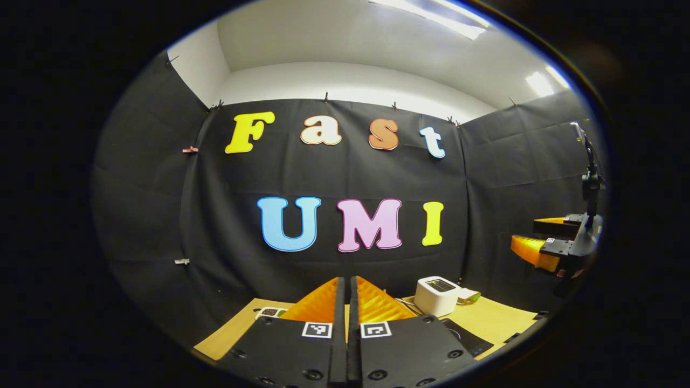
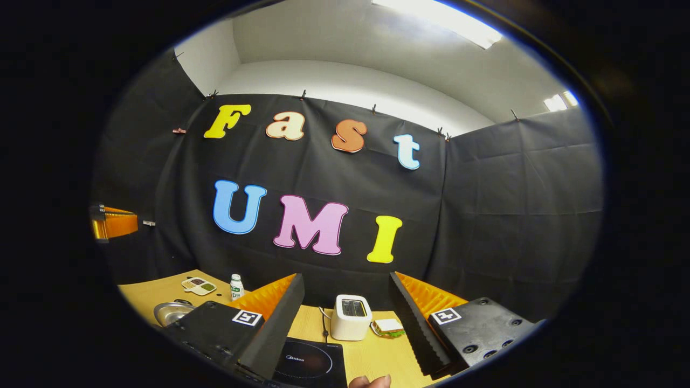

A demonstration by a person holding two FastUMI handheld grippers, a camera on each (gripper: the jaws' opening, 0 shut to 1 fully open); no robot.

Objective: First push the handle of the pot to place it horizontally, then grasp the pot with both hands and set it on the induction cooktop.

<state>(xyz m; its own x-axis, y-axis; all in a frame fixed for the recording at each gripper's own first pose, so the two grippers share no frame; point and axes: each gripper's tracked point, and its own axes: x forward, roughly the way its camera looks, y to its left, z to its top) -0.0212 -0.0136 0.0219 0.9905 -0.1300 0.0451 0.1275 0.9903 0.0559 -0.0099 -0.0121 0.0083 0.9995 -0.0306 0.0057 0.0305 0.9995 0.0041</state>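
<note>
Left gripper (image 1: 346, 293): fingers pressed together, nothing between, held above near edge of table (image 1: 496, 318). Right gripper (image 2: 345, 302): fingers wide apart, nothing between, raised over cooktop (image 2: 310, 364). Toaster (image 2: 350, 317) stands behind cooktop, small green-edged item (image 2: 388, 326) just beside it. Pot (image 2: 171, 312) sits on table at left, near small bottle (image 2: 236, 286) and small tray (image 2: 198, 285); handle hidden.
</note>
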